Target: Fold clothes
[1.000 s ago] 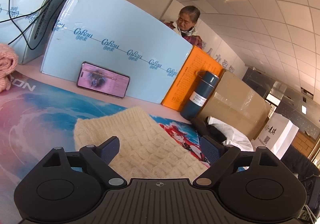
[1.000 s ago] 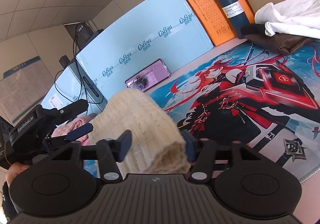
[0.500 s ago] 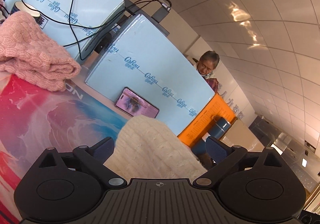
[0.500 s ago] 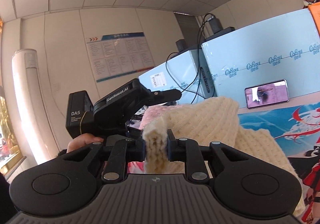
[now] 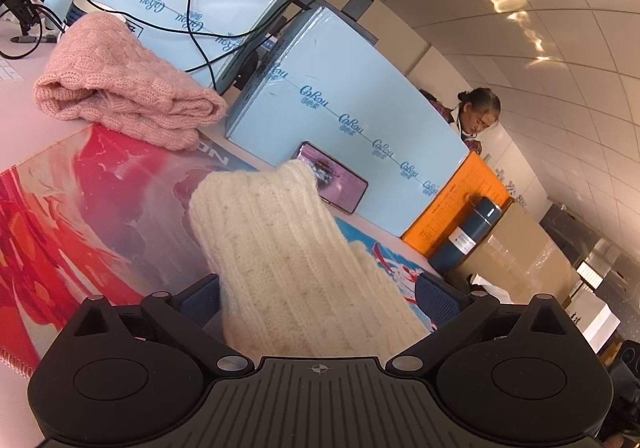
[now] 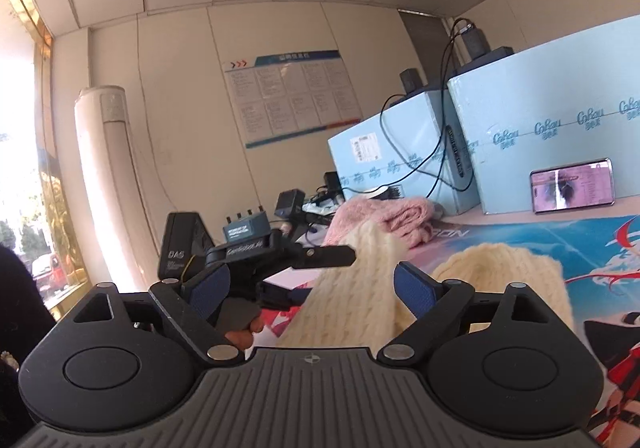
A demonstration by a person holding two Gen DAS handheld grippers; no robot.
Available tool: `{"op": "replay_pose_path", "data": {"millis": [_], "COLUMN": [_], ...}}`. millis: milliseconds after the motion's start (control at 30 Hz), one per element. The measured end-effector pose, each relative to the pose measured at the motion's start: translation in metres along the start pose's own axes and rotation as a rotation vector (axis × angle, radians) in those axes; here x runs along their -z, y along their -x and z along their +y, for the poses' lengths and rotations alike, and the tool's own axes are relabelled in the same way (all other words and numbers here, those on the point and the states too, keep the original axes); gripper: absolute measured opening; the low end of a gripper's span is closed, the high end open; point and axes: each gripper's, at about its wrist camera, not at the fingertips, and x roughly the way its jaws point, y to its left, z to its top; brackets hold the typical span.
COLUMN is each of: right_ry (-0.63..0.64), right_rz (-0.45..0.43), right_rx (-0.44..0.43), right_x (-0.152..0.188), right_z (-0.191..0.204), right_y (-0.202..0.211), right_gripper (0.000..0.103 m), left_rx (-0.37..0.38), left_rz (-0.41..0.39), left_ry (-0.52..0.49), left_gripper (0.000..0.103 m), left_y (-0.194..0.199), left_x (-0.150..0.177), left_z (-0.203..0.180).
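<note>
Cream cable-knit sweater point(image 5: 296, 260) was draped up off the printed anime desk mat point(image 5: 100, 208) near its back edge, a long strip running from between the left gripper point(image 5: 320, 298) toward the propped phone point(image 5: 334, 184). Both grippers' fingers were spreading, left gripper barely, right gripper point(image 6: 312, 288) fast, knit lying loose between them, unpinched, looked like a hand-off or letting go to lay the fold.

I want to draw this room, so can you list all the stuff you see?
Cream knit: one, cream, on mat, between both tools.
Pink knit: one, pink, folded, at mat's far edge.
Mat: one, red and blue, on table.
Boxes: two, light blue, behind mat.
Phone: one, lit, leaning on box.
Flask: one, dark blue, by orange board.
Cables: black, over boxes.
Person: one, behind boxes.
Left tool: opening.
Right tool: opening.
</note>
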Motion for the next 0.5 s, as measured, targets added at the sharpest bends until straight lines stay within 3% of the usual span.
{"op": "replay_pose_path", "data": {"millis": [200,233,267,300,367,400,433,500], "right_ry": [-0.172,-0.183,-0.192,-0.186,-0.143,-0.124,-0.105,-0.072], "right_rz": [0.159,0.183,0.208,0.233,0.278,0.294,0.306,0.316], "right_rx": [0.51,0.526,0.535,0.524,0.508,0.51,0.517,0.549], "right_x": [-0.014,-0.012,-0.008,-0.002,0.006,0.01,0.015,0.023], "right_z": [-0.073,-0.079,-0.084,-0.086,-0.08,-0.076,-0.072,-0.066], "right_y": [-0.028,-0.031,-0.035,-0.039,-0.049,-0.053,-0.057,-0.061], "right_gripper": [0.09,0.09,0.089,0.089,0.084,0.074,0.058,0.049], "left_rx": [-0.086,-0.107,-0.12,-0.122,-0.134,-0.14,-0.147,-0.154], "left_rz": [0.023,0.015,0.004,0.003,0.001,-0.012,-0.026,-0.046], "left_ry": [-0.021,-0.028,-0.034,-0.037,-0.05,-0.072,-0.093,-0.131], "left_gripper": [0.101,0.1,0.092,0.073,0.058,0.049,0.047,0.038], "left_y": [0.0,0.0,0.001,0.0,-0.002,-0.001,0.0,0.001], "left_x": [0.007,0.008,0.01,0.012,0.016,0.017,0.019,0.02], "left_z": [-0.001,-0.001,0.0,0.001,0.001,-0.001,-0.003,-0.009]}}
